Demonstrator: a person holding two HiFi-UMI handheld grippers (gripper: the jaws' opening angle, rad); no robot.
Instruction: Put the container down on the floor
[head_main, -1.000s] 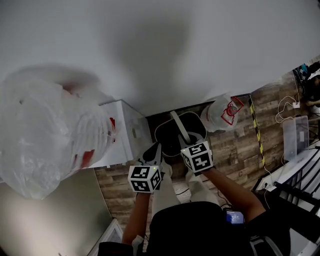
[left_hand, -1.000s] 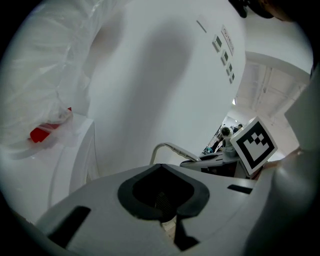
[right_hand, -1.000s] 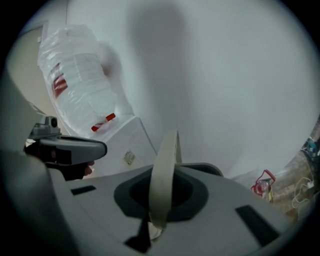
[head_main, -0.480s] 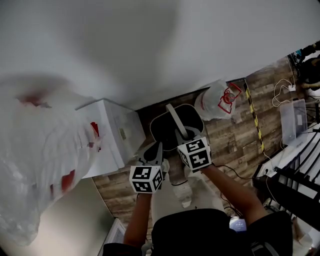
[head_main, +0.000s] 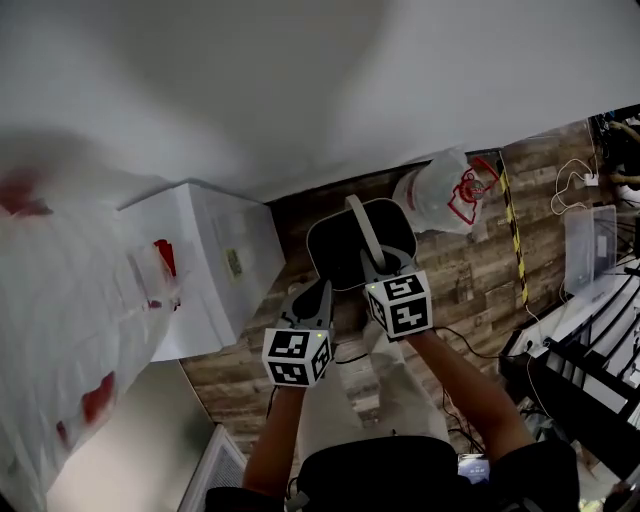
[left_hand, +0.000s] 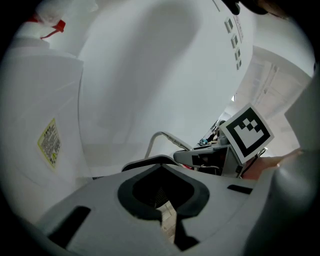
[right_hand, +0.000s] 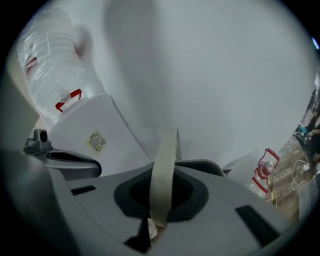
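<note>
Head view, centre frame: the dark container (head_main: 338, 252) with its grey rim is low against the foot of the white wall (head_main: 300, 90), over the wood floor (head_main: 470, 290), and whether its base touches the boards I can't tell. The right gripper (head_main: 384, 268) is clenched on the pale handle (head_main: 366, 232), which arches up over the container's mouth. In the right gripper view the handle (right_hand: 164, 175) runs straight down into the closed jaws of the right gripper (right_hand: 150, 227), with the container's rim (right_hand: 202, 165) just behind. The left gripper (head_main: 318, 297) hangs just left of the container. In its own view the left gripper (left_hand: 167, 220) has its jaws pressed together on nothing, only a sliver of floor showing through. A white box (head_main: 215, 250) with a yellow label stands to the left of the container, near it. Upper right of the container, a plastic bag with red print (head_main: 445, 195) lies on the floor. A big translucent bag (head_main: 60, 330) fills the left edge.
</note>
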